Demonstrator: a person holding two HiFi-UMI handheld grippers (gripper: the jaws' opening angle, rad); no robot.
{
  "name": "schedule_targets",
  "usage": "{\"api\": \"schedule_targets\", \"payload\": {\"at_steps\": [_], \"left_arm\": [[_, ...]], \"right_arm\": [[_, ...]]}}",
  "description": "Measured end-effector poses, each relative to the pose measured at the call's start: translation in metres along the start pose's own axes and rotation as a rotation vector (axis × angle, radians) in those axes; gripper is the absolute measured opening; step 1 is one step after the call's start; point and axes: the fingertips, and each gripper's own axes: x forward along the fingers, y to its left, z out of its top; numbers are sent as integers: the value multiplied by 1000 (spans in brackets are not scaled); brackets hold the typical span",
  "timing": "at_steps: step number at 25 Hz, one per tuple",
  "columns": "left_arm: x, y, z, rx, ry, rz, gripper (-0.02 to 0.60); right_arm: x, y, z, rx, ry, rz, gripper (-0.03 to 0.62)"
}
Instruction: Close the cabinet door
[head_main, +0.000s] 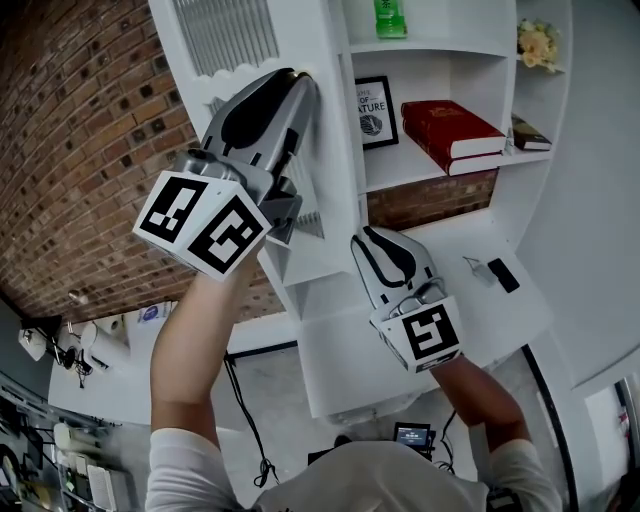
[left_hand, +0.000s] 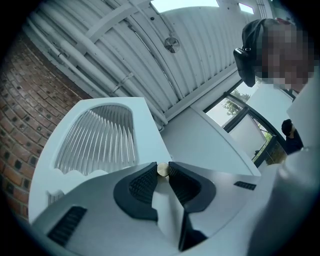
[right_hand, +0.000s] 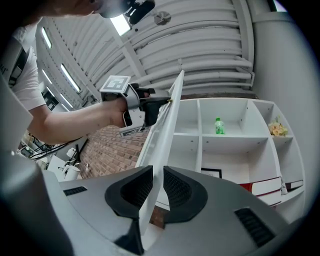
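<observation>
1. A brick wall (head_main: 80, 130) fills the left side, behind the cabinet door (head_main: 300, 30). The door stands swung out from the cabinet (head_main: 430, 46), with its thin edge turned toward the shelves.
2. The left gripper (head_main: 298, 85) is raised to the upper part of the door, beside the ribbed glass panel (left_hand: 97, 140). Its jaws are drawn almost together, pinching a small brass knob (left_hand: 163, 170) between their tips.
3. Lower down, the right gripper (head_main: 368, 243) sits at the door's free edge. Its jaws are narrowed onto the thin white panel, which runs up between the two pads and fills the gap.
4. Further right, the open shelves hold a green bottle (head_main: 390, 18) at the top. A framed picture (head_main: 375, 112) and a red book (head_main: 450, 130) lying flat are on the shelf below, and flowers (head_main: 538, 42) are at the far right.
</observation>
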Motion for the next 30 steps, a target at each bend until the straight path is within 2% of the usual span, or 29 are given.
{"api": "schedule_targets", "payload": {"at_steps": [9,14,20,30], "left_arm": [[11,1,-7,-21,6,-68,77],[18,1,-12,-18,-1,-82,77],[32,2,-22,2,14,-70,78],[62,12,-47,69,63,-4,78]], "right_arm": [[10,-9,-10,4,48,-87,71],[14,-17,-16,5,53,-124,71],[19,-32,-24,5,51,-108,71],[38,-63,-43,26,48,-13,71]]}}
